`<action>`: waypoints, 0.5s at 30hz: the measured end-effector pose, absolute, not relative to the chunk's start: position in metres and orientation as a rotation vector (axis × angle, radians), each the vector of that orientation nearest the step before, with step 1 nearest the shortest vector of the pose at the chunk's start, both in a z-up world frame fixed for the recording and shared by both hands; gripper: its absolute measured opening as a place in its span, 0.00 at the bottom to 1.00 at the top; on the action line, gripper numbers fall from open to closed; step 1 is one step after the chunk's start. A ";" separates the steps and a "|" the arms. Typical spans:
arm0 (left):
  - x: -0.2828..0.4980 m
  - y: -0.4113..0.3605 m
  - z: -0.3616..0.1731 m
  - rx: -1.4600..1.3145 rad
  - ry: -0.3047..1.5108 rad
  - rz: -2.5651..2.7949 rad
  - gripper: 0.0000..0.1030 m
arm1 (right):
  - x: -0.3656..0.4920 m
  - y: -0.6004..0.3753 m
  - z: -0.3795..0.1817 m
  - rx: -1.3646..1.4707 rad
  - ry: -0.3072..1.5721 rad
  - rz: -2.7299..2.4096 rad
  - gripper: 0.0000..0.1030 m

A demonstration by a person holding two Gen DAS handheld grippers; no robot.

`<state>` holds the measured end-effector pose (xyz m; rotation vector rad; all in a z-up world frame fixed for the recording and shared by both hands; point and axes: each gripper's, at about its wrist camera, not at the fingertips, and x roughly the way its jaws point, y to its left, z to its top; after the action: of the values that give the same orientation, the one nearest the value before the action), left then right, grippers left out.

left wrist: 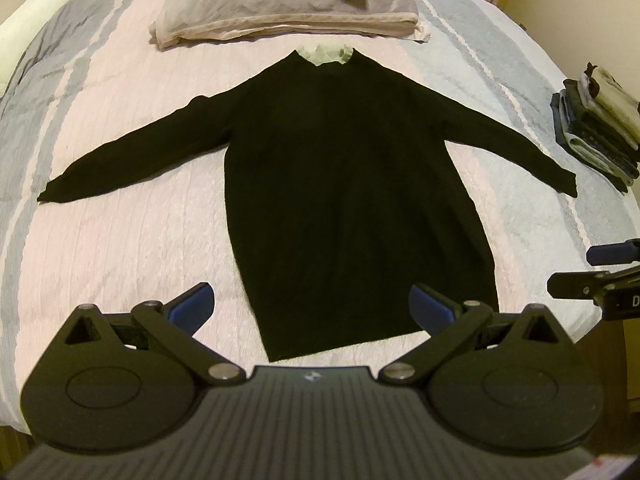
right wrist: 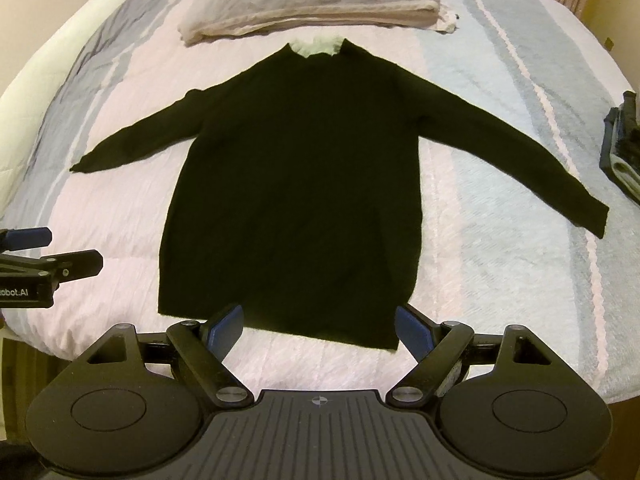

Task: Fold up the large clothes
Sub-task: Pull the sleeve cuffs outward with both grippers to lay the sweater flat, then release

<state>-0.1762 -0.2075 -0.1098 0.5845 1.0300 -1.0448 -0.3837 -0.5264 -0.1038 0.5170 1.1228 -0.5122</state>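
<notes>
A black sweater [right wrist: 288, 184] lies spread flat on the bed [right wrist: 500, 240]; left tool [left wrist: 312, 308] and right tool [right wrist: 318, 330] gape wide, seemingly empty.

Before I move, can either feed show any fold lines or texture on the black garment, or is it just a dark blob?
Left wrist view: black garment reads as a flat silhouette, no knit or creases; bed edges bow from fisheye. Right wrist view: same featureless black, only its outline and pale collar are clear; striping looks slightly smeared.

Bed [left wrist: 120, 216] wearing pink-and-grey striped cover. Black sweater [left wrist: 340, 200] lying flat, sleeves spread. Folded blankets [left wrist: 288, 12] sitting beyond collar. Clothes stack [left wrist: 600, 128] resting near right edge.
</notes>
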 end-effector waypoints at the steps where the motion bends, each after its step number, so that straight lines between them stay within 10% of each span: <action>1: -0.176 -0.207 -0.110 0.582 1.031 -1.041 0.99 | -0.383 -0.525 -0.104 0.517 1.123 -0.509 0.78; 15: -0.148 -0.179 -0.107 0.499 1.038 -0.916 0.99 | -0.360 -0.530 -0.103 0.432 1.045 -0.419 0.78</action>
<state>-0.1475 -0.1790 -0.1065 0.4988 1.0377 -0.9155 -0.3597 -0.5297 -0.1033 0.4323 1.0451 -0.4194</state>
